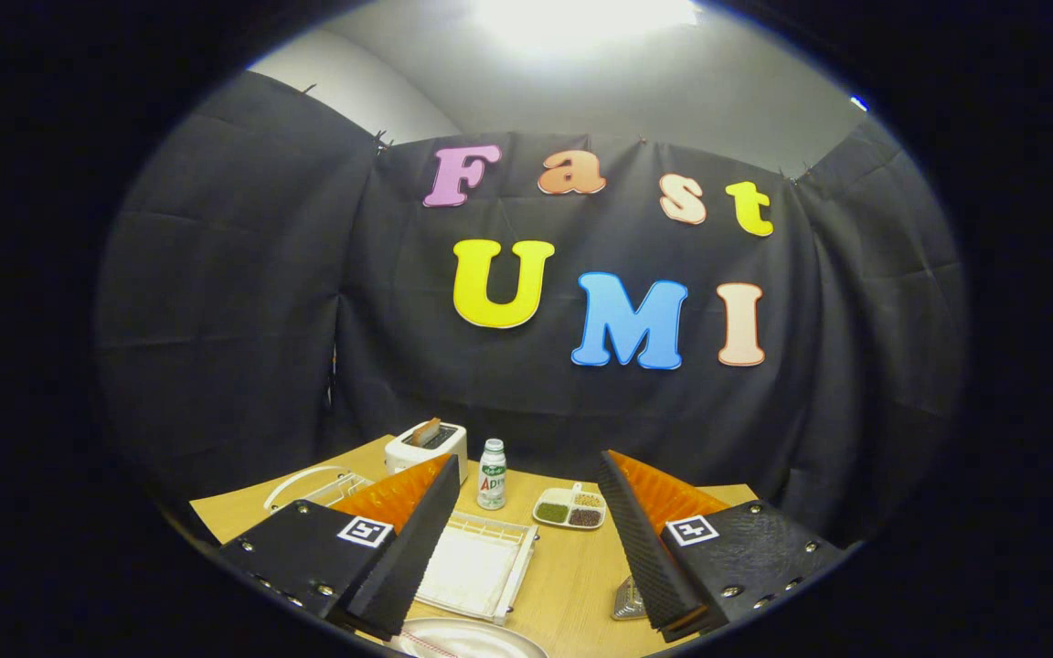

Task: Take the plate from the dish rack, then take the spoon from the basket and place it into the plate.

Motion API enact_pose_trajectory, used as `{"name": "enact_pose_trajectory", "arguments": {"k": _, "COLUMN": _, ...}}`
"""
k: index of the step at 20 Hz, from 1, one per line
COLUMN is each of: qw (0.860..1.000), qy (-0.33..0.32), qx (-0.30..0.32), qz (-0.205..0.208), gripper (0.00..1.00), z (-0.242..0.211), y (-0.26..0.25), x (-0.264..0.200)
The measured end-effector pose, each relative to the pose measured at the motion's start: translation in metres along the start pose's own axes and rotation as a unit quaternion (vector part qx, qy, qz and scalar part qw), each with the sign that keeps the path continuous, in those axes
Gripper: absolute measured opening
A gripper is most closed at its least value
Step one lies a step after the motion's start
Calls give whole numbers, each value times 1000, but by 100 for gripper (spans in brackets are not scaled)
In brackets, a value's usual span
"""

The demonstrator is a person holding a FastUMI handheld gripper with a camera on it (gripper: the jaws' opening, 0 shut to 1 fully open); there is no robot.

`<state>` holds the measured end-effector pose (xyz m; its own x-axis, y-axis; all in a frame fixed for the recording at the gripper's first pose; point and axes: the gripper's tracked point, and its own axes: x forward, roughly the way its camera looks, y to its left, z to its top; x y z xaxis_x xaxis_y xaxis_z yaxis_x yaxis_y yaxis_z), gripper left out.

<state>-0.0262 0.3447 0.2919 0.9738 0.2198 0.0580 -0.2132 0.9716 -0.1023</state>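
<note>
My gripper point(528, 468) is open and held above the wooden table point(572, 585), with nothing between its fingers. A pale plate point(467, 640) lies flat on the table right below the fingers; only its far rim shows. Just beyond the plate, between the fingers, sits a white shallow basket-like tray point(481, 567) with a ribbed rim. A white wire dish rack point(314, 484) stands left of the left finger and is partly hidden by it. I cannot make out a spoon.
A white toaster point(426, 443) with a slice in it stands at the table's back. Next to it is a small white bottle point(492, 473), then a white divided dish point(570, 509) of grains. A small metallic object point(627, 599) lies beside the right finger.
</note>
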Motion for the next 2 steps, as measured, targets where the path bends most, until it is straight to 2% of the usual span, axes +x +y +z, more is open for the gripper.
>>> {"name": "enact_pose_trajectory", "arguments": {"k": 2, "qw": 1000, "qy": -12, "qx": 5, "qz": -17, "gripper": 94, "z": 6, "y": -20, "x": 8}}
